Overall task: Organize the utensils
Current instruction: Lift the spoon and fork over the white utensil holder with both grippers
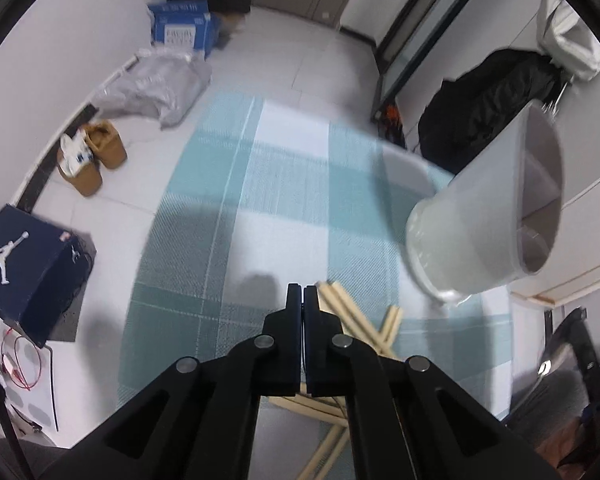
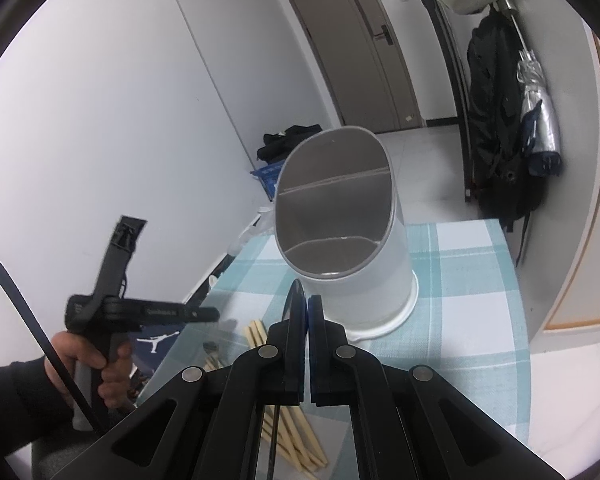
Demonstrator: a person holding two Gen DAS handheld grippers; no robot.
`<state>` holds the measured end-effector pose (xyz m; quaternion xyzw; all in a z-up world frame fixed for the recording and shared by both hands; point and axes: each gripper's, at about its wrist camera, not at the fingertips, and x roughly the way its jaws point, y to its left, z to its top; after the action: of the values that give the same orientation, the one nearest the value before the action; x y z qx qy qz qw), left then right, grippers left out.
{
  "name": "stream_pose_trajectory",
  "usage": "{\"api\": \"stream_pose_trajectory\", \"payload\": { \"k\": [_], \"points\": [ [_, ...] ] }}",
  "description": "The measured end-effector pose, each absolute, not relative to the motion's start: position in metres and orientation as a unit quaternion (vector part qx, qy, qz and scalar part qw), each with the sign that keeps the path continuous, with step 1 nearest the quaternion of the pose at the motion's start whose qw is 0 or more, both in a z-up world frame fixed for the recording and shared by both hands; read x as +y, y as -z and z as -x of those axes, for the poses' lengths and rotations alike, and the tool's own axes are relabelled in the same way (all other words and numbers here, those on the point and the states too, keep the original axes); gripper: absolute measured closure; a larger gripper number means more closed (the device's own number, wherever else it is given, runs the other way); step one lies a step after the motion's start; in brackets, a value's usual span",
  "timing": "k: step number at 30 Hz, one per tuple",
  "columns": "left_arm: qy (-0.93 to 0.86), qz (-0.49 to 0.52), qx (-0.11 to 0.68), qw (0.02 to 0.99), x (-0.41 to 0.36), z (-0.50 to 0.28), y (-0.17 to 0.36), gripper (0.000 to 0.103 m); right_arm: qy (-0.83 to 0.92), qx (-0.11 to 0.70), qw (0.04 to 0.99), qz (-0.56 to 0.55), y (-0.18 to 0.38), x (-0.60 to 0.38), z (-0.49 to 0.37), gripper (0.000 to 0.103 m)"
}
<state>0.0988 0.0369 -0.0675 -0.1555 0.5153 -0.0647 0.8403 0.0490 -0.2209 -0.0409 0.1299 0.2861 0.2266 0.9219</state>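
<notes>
A white utensil holder with a slanted oval mouth and an inner divider stands on the blue-and-white checked tablecloth; it also shows at the right of the left wrist view. Several light wooden chopsticks lie on the cloth beneath both grippers, also in the right wrist view. My left gripper is shut and hovers above the chopsticks. My right gripper is shut on a thin black utensil, just in front of the holder. The left gripper, held in a hand, shows at the left of the right wrist view.
The table edge drops to a tiled floor with a dark shoe box, brown boots, a plastic bag and a blue box. A black coat and an umbrella hang at the right, beside a door.
</notes>
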Motion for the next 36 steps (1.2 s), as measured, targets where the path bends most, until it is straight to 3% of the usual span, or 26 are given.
{"api": "stream_pose_trajectory", "payload": {
  "k": [9,21,30,36],
  "points": [
    [0.092,0.084,0.437,0.891,0.001,-0.074,0.001,0.103,-0.21,0.255,0.937,-0.11,0.02,-0.222,-0.04,0.102],
    [0.153,0.032,0.388,0.908,-0.027,-0.058,-0.074,0.103,-0.185,0.184,0.96,-0.1,-0.031,-0.242,-0.036,0.102],
    [0.178,0.017,0.33,0.927,-0.046,-0.09,-0.142,0.103,-0.176,0.101,0.977,-0.071,-0.095,-0.253,-0.073,0.102],
    [0.175,0.008,0.31,0.934,-0.051,-0.126,-0.155,0.103,-0.161,0.057,0.984,-0.048,-0.113,-0.252,-0.106,0.102]
  ]
}}
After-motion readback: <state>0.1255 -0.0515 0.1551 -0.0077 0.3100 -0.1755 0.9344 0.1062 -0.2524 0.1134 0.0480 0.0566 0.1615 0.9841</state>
